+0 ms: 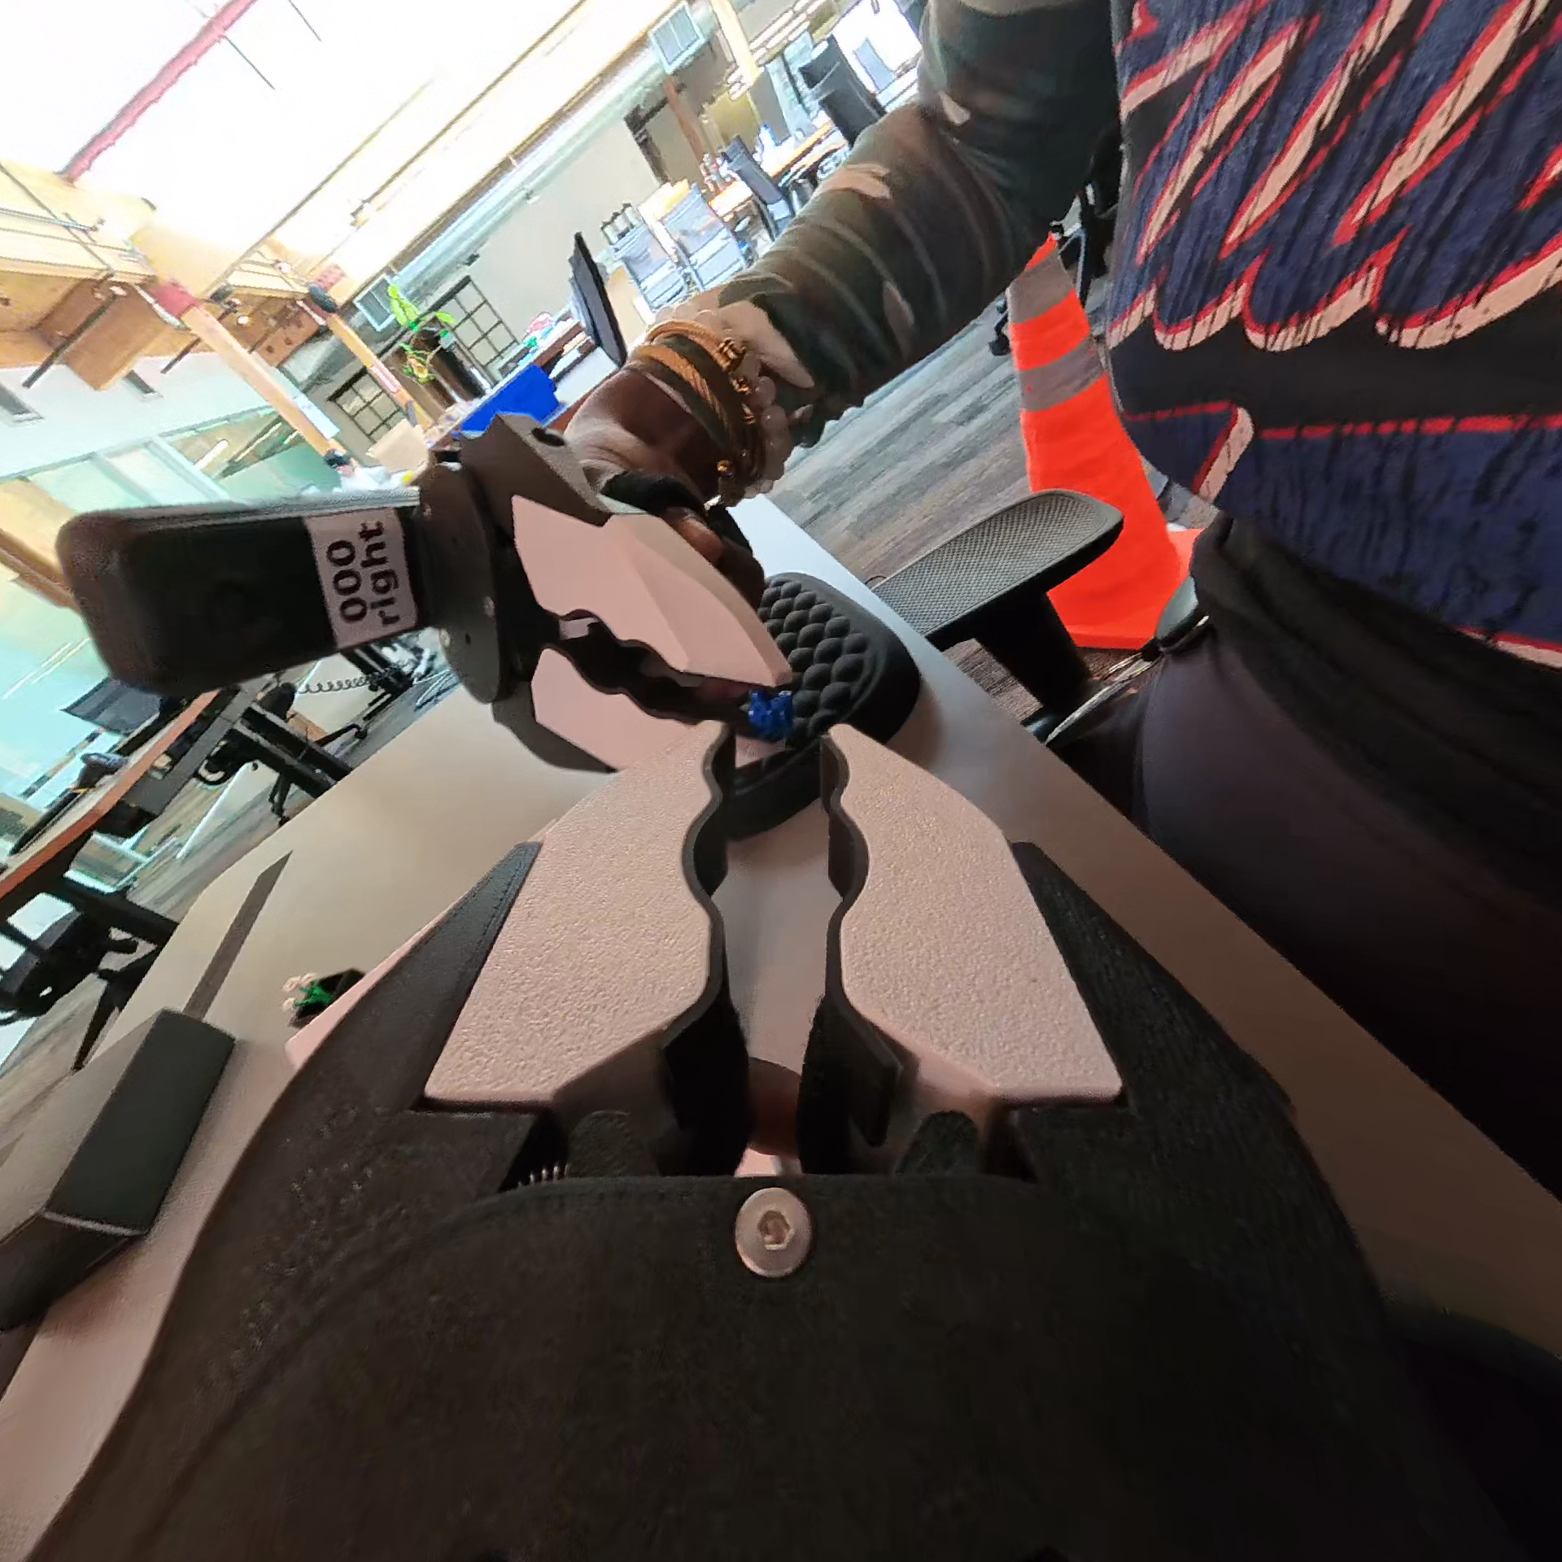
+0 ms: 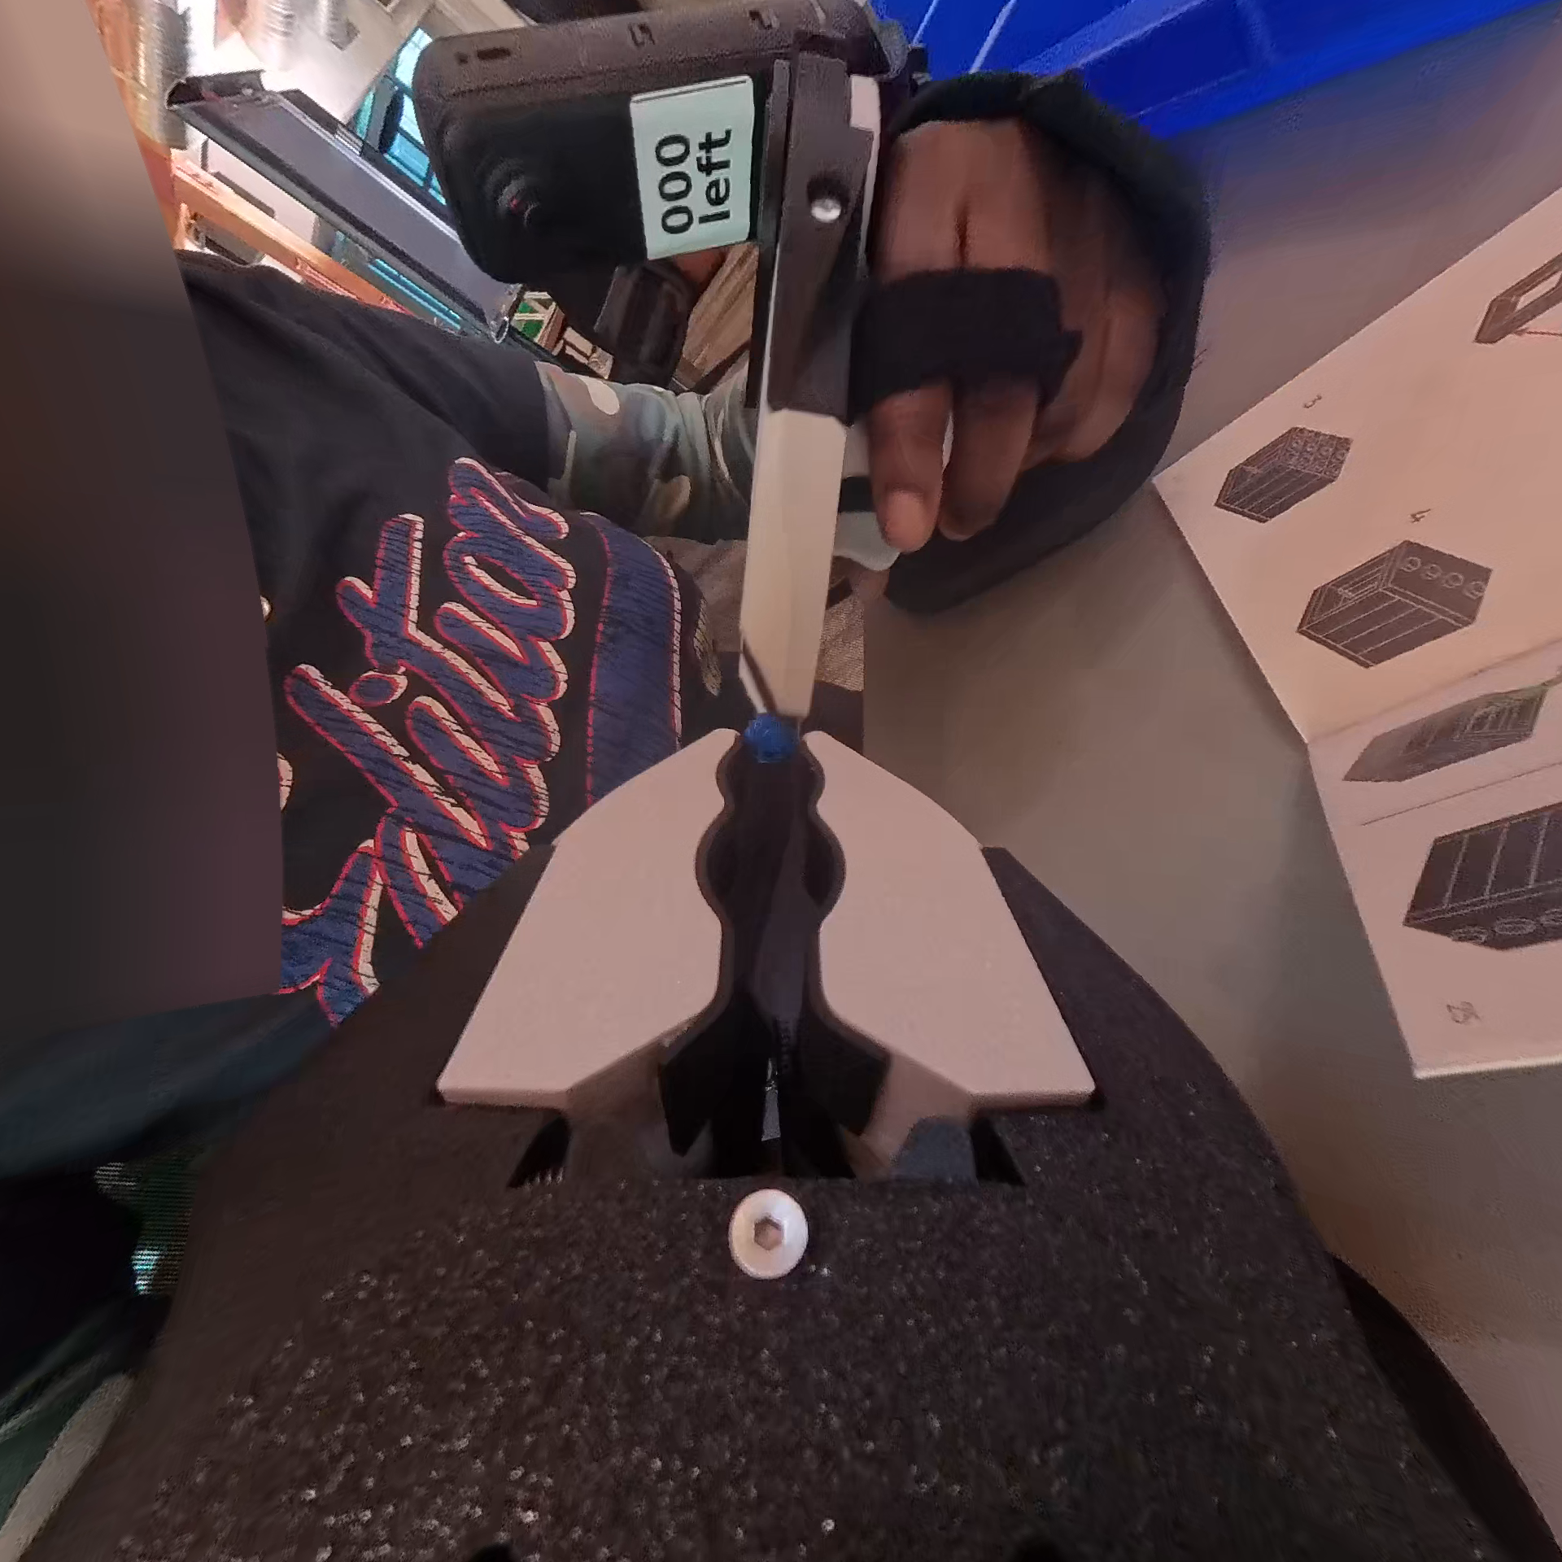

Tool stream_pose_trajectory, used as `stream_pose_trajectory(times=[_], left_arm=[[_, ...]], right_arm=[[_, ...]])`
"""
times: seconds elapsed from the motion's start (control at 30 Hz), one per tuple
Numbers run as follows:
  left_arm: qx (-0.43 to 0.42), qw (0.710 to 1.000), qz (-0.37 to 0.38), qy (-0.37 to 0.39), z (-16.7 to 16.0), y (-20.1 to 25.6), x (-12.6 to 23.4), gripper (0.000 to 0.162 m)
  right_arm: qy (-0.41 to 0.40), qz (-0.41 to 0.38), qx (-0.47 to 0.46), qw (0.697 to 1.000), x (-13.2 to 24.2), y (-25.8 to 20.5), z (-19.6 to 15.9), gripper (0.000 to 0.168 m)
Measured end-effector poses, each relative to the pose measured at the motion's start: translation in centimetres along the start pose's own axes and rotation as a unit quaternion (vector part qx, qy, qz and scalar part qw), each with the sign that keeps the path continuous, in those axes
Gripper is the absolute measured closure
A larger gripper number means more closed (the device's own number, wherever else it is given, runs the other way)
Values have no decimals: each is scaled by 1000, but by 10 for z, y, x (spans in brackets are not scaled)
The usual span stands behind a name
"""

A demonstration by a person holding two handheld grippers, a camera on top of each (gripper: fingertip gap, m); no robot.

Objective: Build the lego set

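A small blue lego piece [image 1: 771,714] [image 2: 767,737] is held in the air above the white table [image 1: 380,845]. My right gripper [image 2: 769,748] is shut on it; in the left wrist view it [image 1: 773,683] comes in from the left. My left gripper [image 1: 775,734] has its fingers apart, one tip on each side of the blue piece. In the right wrist view it [image 2: 773,706] comes down edge-on and its tips meet the piece. A small black lego build [image 1: 319,989] with green and white bits sits on the table at the left.
A black block [image 1: 110,1124] lies at the lower left. A black dimpled pad [image 1: 837,668] sits behind the grippers. An open instruction booklet [image 2: 1395,676] lies at the right, with a blue bin [image 2: 1183,51] behind. A person's torso, a chair armrest [image 1: 997,558] and an orange cone [image 1: 1073,439] stand beyond the table's edge. Less than 4 cm separates the two grippers' tips.
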State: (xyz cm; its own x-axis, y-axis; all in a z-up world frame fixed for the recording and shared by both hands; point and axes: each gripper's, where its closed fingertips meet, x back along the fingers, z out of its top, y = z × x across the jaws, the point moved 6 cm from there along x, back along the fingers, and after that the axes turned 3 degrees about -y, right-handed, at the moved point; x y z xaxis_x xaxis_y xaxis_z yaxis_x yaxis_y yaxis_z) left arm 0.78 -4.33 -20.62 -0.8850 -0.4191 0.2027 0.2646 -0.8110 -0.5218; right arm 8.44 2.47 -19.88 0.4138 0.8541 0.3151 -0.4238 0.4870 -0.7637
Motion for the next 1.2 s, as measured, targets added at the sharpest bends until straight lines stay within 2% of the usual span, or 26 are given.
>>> stream_pose_trajectory(times=[0.27, 0.43, 0.63, 0.67, 0.77, 0.83, 0.87, 0.93, 1.0, 1.2], left_arm=[[8, 1000, -19, -7, -2, 6, -5, 152], [44, 998, -37, 14, 0, 6, -4, 151], [45, 998, -40, -12, -4, 7, -7, 153], [56, 998, -35, -9, -3, 5, -6, 153], [104, 995, 4, 3, -4, -9, 2, 153], [138, 990, 28, 20, -3, -18, 8, 154], [153, 987, 39, 32, -3, -22, 11, 154], [180, 981, 56, 53, -2, -29, 16, 154], [203, 974, 67, 69, -1, -33, 20, 154], [230, 969, 62, 64, -5, -35, 20, 154]], right_arm=[[-21, 3, -9, 1000, -6, 4, -4, 157], [-12, 18, -21, 1000, -8, 6, -4, 157], [-14, 21, -27, 999, -9, 9, -4, 157], [-1, 22, -23, 999, -8, 9, -2, 156], [78, -28, 47, 995, 3, 7, 11, 133], [159, -96, 139, 973, 12, 0, 19, 129], [190, -138, 187, 954, 16, -5, 22, 135], [227, -231, 292, 900, 17, -15, 22, 151], [223, -307, 362, 852, 11, -20, 20, 155], [226, -367, 416, 800, 1, -21, 21, 156]])
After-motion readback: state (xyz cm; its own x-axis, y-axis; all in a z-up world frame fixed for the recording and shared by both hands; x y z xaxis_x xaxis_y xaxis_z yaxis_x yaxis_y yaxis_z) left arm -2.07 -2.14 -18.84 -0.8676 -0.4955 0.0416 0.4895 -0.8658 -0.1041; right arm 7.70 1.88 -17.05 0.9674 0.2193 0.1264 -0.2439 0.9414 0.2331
